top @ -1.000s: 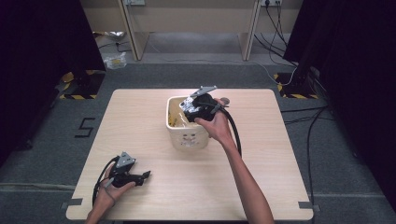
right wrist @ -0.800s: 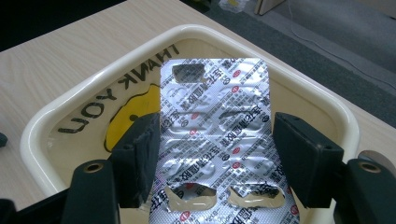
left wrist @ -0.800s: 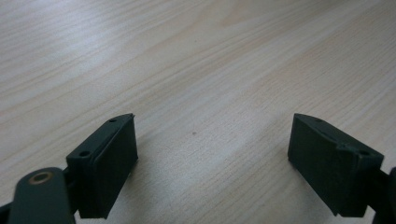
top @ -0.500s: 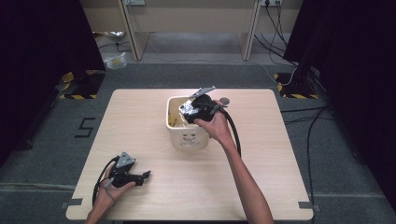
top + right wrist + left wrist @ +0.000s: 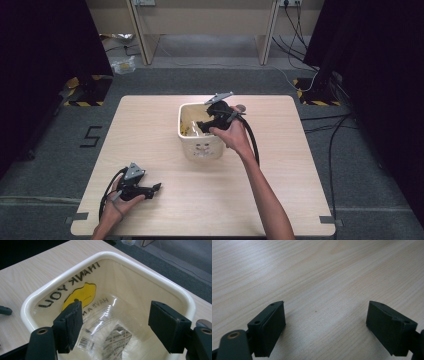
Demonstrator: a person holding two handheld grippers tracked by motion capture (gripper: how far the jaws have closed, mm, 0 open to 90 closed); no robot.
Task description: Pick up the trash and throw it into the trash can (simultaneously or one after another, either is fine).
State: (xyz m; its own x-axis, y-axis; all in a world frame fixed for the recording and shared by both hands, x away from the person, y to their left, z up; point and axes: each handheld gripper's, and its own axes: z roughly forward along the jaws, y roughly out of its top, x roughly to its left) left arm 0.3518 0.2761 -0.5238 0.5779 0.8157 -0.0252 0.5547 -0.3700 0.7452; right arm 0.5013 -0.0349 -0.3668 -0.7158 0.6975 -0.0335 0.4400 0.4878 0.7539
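A white plastic bin point(image 5: 202, 149) stands mid-table, and a clear plastic bag point(image 5: 82, 293) printed with "THANK YOU" and a yellow face lines its inside. My right gripper point(image 5: 200, 125) hovers over the bin's mouth, tilted down into it. In the right gripper view, my right gripper point(image 5: 115, 322) has just been opening its jaws. They stand wide apart with nothing pinched between them, and the bag lies below. My left gripper point(image 5: 156, 187) rests at the table's front left. In the left gripper view, my left gripper point(image 5: 325, 325) is open over bare wood.
A small round grey object point(image 5: 240, 107) lies on the table just behind the bin's right corner. The light wooden table point(image 5: 300, 190) has bare surface on all sides of the bin. Cables and dark curtains surround it on the floor.
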